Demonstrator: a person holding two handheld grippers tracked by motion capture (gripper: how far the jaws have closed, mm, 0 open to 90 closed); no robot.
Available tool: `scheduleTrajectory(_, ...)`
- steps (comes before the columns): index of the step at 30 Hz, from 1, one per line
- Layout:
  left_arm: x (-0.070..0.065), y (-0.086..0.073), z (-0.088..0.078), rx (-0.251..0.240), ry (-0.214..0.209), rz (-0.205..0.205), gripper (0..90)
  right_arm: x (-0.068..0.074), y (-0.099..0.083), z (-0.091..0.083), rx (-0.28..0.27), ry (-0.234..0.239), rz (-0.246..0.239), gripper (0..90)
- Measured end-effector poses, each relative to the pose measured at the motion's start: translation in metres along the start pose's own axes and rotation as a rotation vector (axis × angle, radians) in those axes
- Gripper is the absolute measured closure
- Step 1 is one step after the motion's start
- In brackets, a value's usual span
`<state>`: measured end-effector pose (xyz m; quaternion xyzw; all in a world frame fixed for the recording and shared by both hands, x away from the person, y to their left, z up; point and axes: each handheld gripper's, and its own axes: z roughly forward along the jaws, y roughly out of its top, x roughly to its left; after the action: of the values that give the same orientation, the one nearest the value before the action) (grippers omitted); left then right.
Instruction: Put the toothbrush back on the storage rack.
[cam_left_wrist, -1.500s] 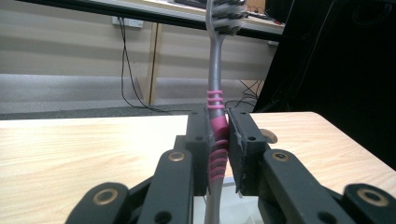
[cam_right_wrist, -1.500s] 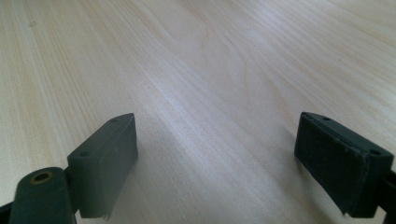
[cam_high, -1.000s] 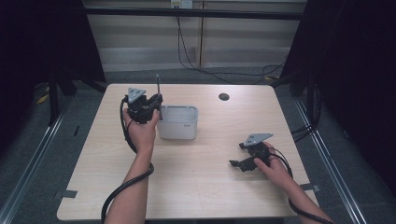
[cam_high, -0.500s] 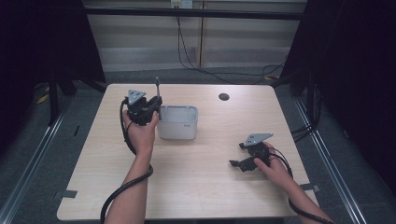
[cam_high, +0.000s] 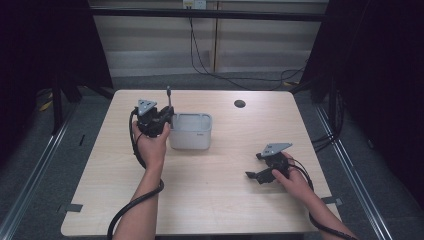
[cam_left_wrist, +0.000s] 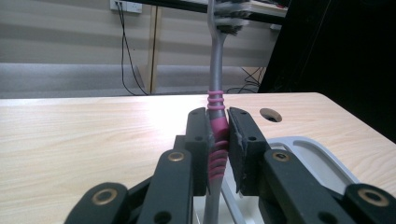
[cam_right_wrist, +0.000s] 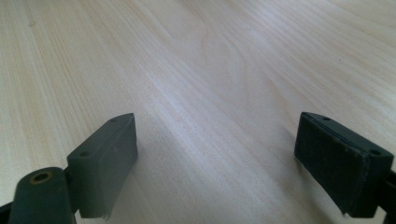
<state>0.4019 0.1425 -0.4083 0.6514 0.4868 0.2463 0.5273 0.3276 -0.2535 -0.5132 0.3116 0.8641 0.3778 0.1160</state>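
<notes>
The grey toothbrush with pink ribbed grip (cam_left_wrist: 215, 135) has its bristle head cut off at the top edge, blurred; its lower end hides behind the left gripper (cam_left_wrist: 217, 140).

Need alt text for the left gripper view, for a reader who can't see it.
The left gripper is shut on an upright grey toothbrush at its pink ribbed grip. It is above a white container on a light wooden table.

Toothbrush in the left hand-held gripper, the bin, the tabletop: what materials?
Toothbrush: smooth grey plastic, probably; the pink ribbed grip looks rubbery. Bin: pale grey matte plastic by its rounded moulded rim. Tabletop: light wood-grain, matte; laminate or veneer, can't tell.
</notes>
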Motion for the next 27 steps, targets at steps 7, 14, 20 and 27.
scheduleTrajectory(7, 0.001, -0.004, -0.001, 0.01, 0.004, -0.002, 78.8, 0.0, 0.0, 0.0, 0.0, 0.0, 0.0, 12.9)
scheduleTrajectory(14, 0.001, -0.007, -0.001, 0.018, 0.003, -0.011, 78.7, 0.0, 0.0, 0.0, 0.0, 0.0, 0.0, 12.9)
scheduleTrajectory(20, 0.001, -0.012, 0.0, 0.025, -0.002, -0.019, 78.6, 0.0, 0.0, 0.0, 0.0, 0.0, 0.0, 12.9)
scheduleTrajectory(27, 0.0, -0.012, 0.001, 0.04, -0.006, -0.008, 78.5, 0.0, 0.0, 0.0, -0.001, 0.0, 0.004, 13.0)
